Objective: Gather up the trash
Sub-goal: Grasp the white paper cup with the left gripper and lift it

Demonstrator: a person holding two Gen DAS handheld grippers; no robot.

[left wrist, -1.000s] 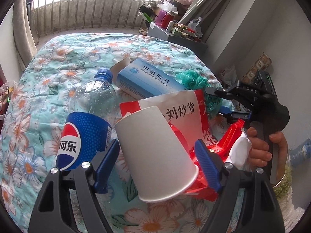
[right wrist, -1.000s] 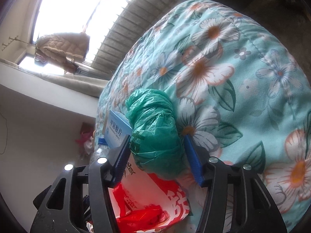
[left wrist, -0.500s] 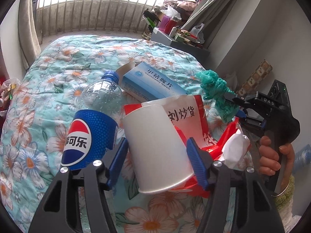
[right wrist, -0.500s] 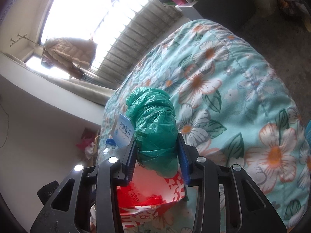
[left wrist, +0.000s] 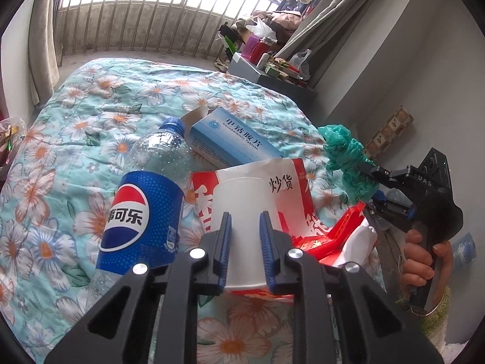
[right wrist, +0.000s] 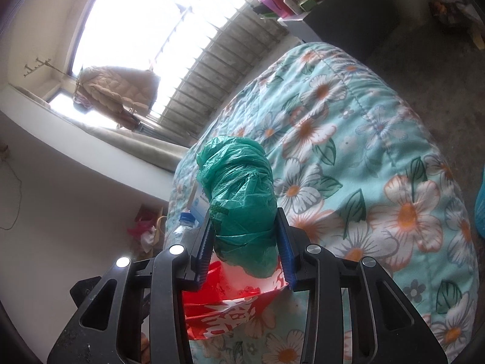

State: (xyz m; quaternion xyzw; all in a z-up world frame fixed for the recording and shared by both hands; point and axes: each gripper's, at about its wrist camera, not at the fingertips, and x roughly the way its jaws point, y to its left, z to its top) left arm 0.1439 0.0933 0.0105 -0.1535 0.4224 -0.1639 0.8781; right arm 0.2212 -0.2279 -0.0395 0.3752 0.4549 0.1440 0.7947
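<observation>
Where the floral quilt (left wrist: pixel 91 127) runs toward the left edge, nothing but bare bedding and a curtain beyond. Next rightward, lying on the quilt: Pepsi bottle (left wrist: pixel 142 212), clear plastic, blue cap pointing away, label up, touching the left side of the paper cup. Behind it, tilted: open blue medicine box (left wrist: pixel 230 139), resting against the red-and-white paper bag (left wrist: pixel 291 182). Centre: left gripper (left wrist: pixel 244 242), jaws just closed in tight, pinching the white paper cup (left wrist: pixel 242 197) and flattening its wall between the blue pads; cup mouth toward the camera, lying over the bag, bottle crowding the left finger. Right of the cup: red packaging and crumpled white tissue (left wrist: pixel 360 239) spilling from the bag mouth. Further right, clear of the bedding: right gripper (right wrist: pixel 245 233), held in a hand (left wrist: pixel 421 257), clamped on a wadded green plastic bag (right wrist: pixel 239 194), pads pressing both sides, wad bulging past the fingertips, red bag directly underneath. Background far right: cluttered grey cabinet (left wrist: pixel 272 75) below the barred window.
</observation>
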